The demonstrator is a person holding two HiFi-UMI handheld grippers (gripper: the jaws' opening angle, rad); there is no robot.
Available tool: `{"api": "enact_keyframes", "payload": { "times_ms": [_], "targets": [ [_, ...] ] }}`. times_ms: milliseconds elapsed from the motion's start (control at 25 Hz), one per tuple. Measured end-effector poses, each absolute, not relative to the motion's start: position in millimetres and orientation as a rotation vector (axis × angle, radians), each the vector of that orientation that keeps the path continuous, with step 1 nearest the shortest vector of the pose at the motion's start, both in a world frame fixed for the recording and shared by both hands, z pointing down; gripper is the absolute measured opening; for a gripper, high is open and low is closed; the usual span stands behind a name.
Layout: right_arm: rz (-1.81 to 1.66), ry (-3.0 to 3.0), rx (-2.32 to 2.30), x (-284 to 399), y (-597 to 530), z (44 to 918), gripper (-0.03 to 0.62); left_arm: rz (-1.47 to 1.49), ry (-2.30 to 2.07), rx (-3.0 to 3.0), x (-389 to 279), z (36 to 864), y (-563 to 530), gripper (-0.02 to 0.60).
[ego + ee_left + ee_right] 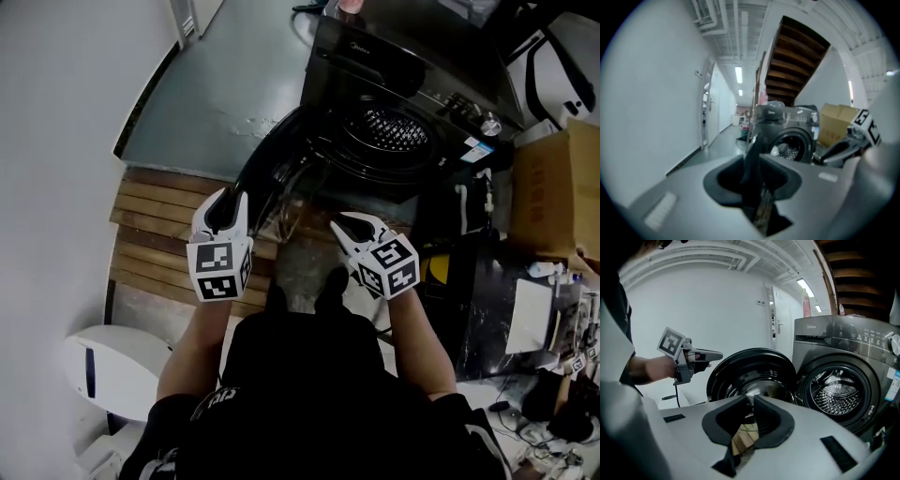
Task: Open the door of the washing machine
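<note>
**Washer door stands open**

The washing machine [412, 75] sits ahead of both hand-held grippers, its door [272, 164] wide open just beyond their tips. The left hand-held gripper [232, 197] is slightly parted and empty. The right hand-held gripper [339, 225] is narrower, also empty.

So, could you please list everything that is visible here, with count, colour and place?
washing machine: one, dark grey, top centre of head view
door: one, black, swung open, left of the opening
drum: one, perforated metal, inside the opening
wooden slats: one platform, brown, floor in front of machine
cardboard box: one, brown, right edge
rounded object: one, white, lower left
staircase: one, brown, above the machine
left gripper: one, white, jaws apart, by the door's edge
right gripper: one, white, jaws slightly apart, empty
person's clothing: black, bottom
</note>
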State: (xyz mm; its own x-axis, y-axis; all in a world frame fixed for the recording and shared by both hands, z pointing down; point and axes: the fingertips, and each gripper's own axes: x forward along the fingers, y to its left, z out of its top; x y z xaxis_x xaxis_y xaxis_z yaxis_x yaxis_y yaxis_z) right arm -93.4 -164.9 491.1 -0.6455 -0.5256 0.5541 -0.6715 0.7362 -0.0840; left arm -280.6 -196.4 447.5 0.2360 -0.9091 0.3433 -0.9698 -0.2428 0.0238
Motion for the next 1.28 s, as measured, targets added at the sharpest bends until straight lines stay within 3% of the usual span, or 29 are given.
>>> {"api": "enact_keyframes", "payload": {
  "times_ms": [480, 840, 1280],
  "targets": [
    [0.363, -2.489, 0.862, -41, -228, 481, 0.041, 0.379, -1.796, 2.168, -248, 438, -231, 0.125],
    [0.351, -2.527, 0.853, -7, -260, 472, 0.036, 0.337, -1.622, 2.270, -153, 434, -264, 0.118],
    [0.369, -2.606, 1.015, 89, -263, 437, -0.005, 0.289, -1.478, 2.453, -46, 411, -300, 0.098]
  ]
}}
